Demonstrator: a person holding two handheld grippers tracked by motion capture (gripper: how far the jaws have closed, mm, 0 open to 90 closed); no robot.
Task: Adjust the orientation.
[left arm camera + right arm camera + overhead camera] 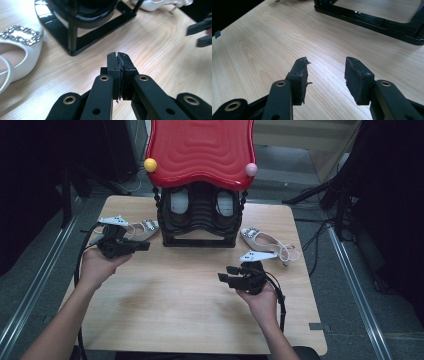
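Note:
A black shoe rack (200, 217) with a wavy red top (200, 150) stands at the back middle of the wooden table (190, 310). One white shoe with a rhinestone buckle (144, 227) lies left of the rack, its partner (262, 240) to the right. My left gripper (145, 246) hovers just in front of the left shoe, jaws shut with nothing between them. In the left gripper view that gripper (118, 56) points at the rack's base (82, 42), with the shoe (22, 47) to its left. Nearer the table's middle, my right gripper (226, 274) is open and empty (325, 66).
A yellow ball (150, 165) and a pink ball (251, 169) sit at the red top's front corners. Dark shoes rest inside the rack. Cables trail from both grippers. Metal rails run along the floor on both sides. Bare wood lies in front of the rack.

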